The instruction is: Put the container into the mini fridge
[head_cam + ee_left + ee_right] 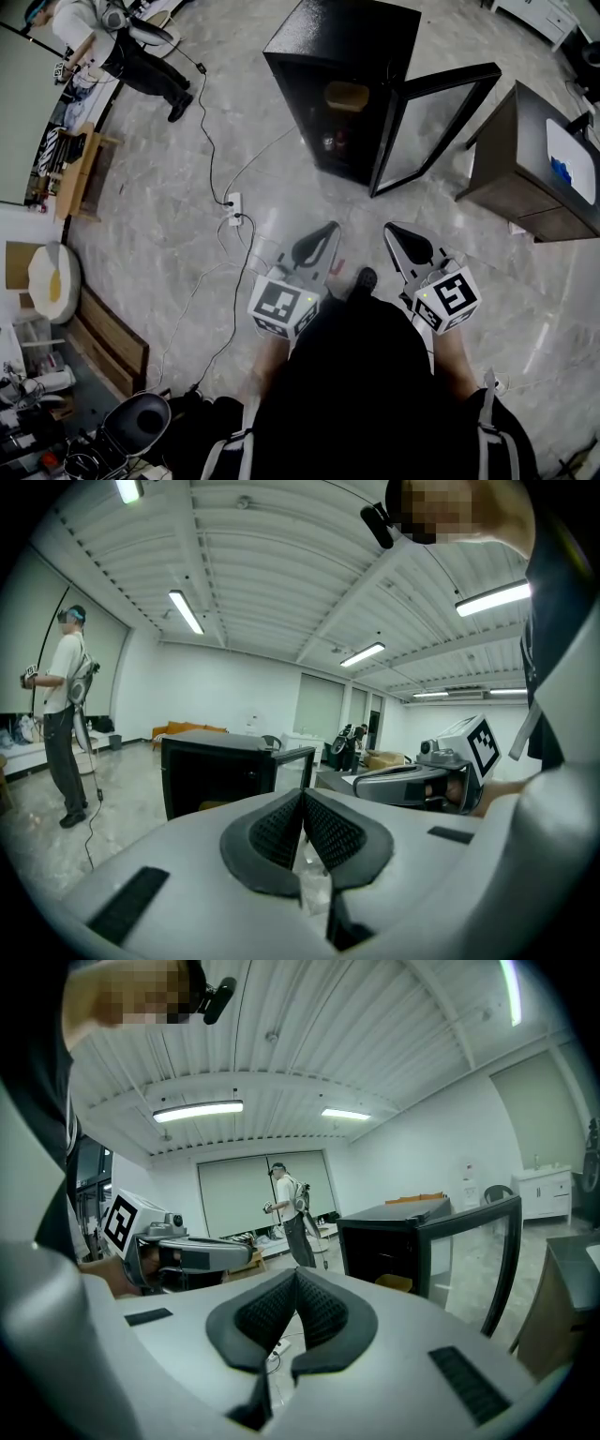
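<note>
The black mini fridge (342,56) stands on the floor ahead of me with its glass door (433,122) swung open to the right. A tan container (347,96) rests on a shelf inside it; the right gripper view shows this container (396,1283) low in the fridge (389,1237). My left gripper (330,228) and right gripper (389,228) hover side by side near my body, well short of the fridge. Both are shut with nothing between the pads. In the left gripper view the jaws (303,801) meet, with the fridge (211,775) beyond them.
A dark cabinet (539,164) stands right of the fridge door. A white power strip (233,204) and cables (211,141) lie on the floor to the left. Another person (141,56) stands at the far left by wooden furniture (80,173).
</note>
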A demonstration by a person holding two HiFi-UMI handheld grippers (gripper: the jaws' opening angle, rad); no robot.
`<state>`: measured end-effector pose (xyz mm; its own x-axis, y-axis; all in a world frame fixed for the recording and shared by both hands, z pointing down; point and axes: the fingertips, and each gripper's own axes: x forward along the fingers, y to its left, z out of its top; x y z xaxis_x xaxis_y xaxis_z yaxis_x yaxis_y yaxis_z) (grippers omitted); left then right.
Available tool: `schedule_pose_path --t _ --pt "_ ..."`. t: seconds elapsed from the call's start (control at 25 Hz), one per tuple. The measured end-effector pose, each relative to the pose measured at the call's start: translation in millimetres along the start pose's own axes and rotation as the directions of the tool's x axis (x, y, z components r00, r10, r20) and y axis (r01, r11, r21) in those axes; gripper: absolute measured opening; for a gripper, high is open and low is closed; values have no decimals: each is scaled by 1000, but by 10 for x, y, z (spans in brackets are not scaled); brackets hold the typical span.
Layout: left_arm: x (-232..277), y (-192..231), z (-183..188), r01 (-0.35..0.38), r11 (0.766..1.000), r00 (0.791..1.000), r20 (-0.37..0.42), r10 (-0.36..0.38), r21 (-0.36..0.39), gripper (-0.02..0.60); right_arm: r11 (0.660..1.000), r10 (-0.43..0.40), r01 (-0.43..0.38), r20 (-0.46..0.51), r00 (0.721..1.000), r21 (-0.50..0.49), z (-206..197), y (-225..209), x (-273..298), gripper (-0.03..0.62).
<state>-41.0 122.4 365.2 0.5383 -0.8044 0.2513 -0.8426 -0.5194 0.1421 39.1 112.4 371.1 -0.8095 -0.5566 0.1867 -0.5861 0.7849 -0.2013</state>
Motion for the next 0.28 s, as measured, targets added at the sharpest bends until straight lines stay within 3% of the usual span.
schedule_pose_path --t 0.28 --pt "-3 34 -18 4 1000 1000 -8 -4 -1 37 1000 6 -6 -1 1000 -4 17 22 40 17"
